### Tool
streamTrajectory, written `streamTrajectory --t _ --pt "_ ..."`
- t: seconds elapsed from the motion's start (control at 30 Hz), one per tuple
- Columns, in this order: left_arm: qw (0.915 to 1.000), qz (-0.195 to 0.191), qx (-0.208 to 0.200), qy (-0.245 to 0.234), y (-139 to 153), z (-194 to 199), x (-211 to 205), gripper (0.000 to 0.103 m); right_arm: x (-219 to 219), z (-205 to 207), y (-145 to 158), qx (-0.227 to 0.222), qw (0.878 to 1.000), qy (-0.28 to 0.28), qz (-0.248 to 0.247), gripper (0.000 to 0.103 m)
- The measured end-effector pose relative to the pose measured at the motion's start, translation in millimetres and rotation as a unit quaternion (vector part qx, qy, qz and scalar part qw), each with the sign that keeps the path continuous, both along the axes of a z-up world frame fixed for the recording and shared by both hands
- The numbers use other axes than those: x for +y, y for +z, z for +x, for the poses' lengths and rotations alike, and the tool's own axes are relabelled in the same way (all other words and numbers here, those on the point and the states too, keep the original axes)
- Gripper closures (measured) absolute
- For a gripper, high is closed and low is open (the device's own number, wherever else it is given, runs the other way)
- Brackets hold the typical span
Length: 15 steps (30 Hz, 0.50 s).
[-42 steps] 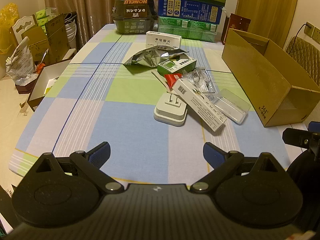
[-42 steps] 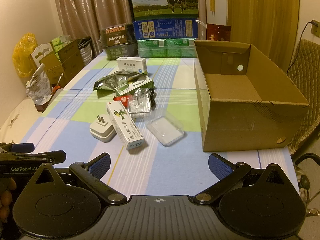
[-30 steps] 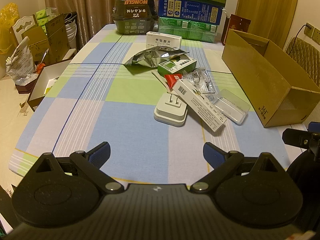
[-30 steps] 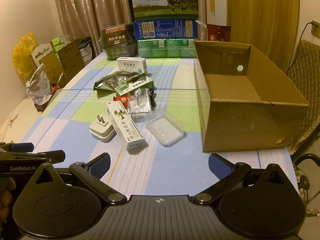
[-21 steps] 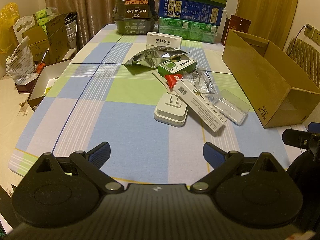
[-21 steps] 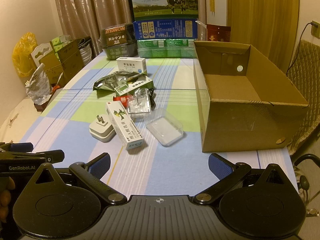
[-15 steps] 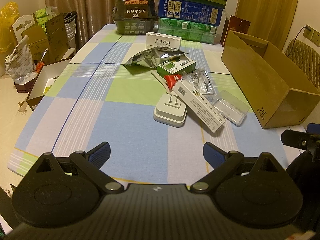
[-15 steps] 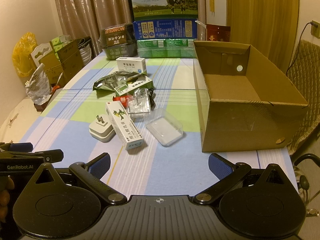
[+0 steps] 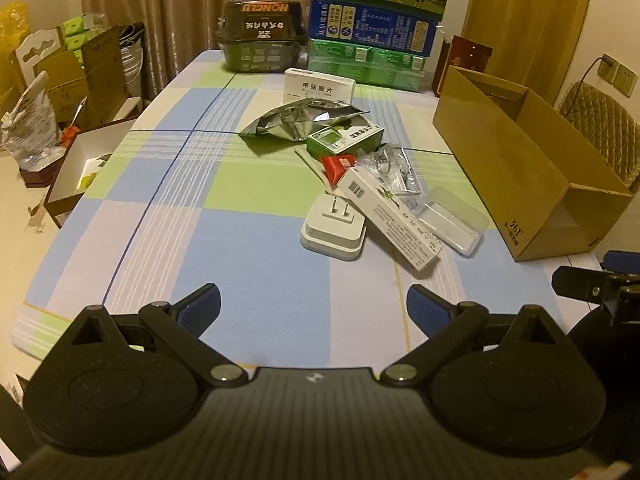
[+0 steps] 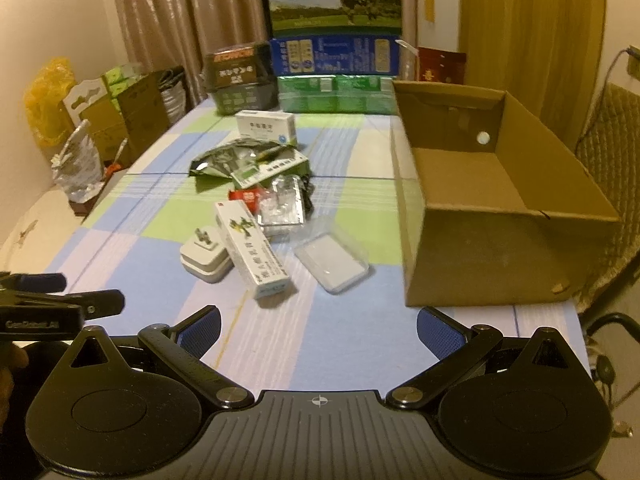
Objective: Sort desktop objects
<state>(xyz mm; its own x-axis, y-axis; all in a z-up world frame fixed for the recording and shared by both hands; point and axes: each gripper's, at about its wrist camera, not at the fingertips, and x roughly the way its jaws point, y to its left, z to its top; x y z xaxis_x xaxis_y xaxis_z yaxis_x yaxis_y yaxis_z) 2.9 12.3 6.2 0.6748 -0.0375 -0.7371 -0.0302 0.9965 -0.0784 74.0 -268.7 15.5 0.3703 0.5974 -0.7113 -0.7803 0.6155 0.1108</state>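
Observation:
A heap of small objects lies mid-table: a white plug adapter, a long white medicine box, a clear plastic case, a green box, a foil bag, a red packet and a white pill box. An open, empty cardboard box stands to the right. My left gripper and right gripper are both open and empty over the table's near edge.
Milk cartons and a dark tray are stacked at the far end of the checked tablecloth. Boxes and bags stand on the floor at the left. A chair stands right of the cardboard box.
The right gripper has moved forward and a little left, so the heap and the cardboard box look closer. The left gripper has barely shifted. Both stay open.

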Motion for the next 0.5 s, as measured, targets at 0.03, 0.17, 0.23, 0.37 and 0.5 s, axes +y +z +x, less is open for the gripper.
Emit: streamTrajectory --t 0.03,0.17,0.23,0.37,0.5 --pt "1.0 0.003 -0.001 -0.004 0.3 0.9 0.8 0.005 3.0 0.0 -0.7 0.001 1.0 0.007 -0.003 0.002" --pt "0.9994 0.026 -0.004 -0.023 1.0 9.4 4.4 0.005 12.8 -1.9 -4.6 0.002 0.999 0.032 0.012 0.002" --pt "0.9987 0.037 -0.002 -0.033 0.7 15.6 5.9 0.004 17.0 -3.5 -5.7 0.0 0.999 0.045 0.02 0.002" --pt "0.9975 0.052 0.004 -0.048 0.9 28.4 11.0 0.004 26.8 -2.4 -9.8 0.004 0.998 0.057 0.023 0.002" --pt "0.9976 0.053 -0.002 -0.046 0.8 39.9 19.5 0.004 37.1 -0.1 -15.7 0.0 0.997 0.072 0.024 0.002"
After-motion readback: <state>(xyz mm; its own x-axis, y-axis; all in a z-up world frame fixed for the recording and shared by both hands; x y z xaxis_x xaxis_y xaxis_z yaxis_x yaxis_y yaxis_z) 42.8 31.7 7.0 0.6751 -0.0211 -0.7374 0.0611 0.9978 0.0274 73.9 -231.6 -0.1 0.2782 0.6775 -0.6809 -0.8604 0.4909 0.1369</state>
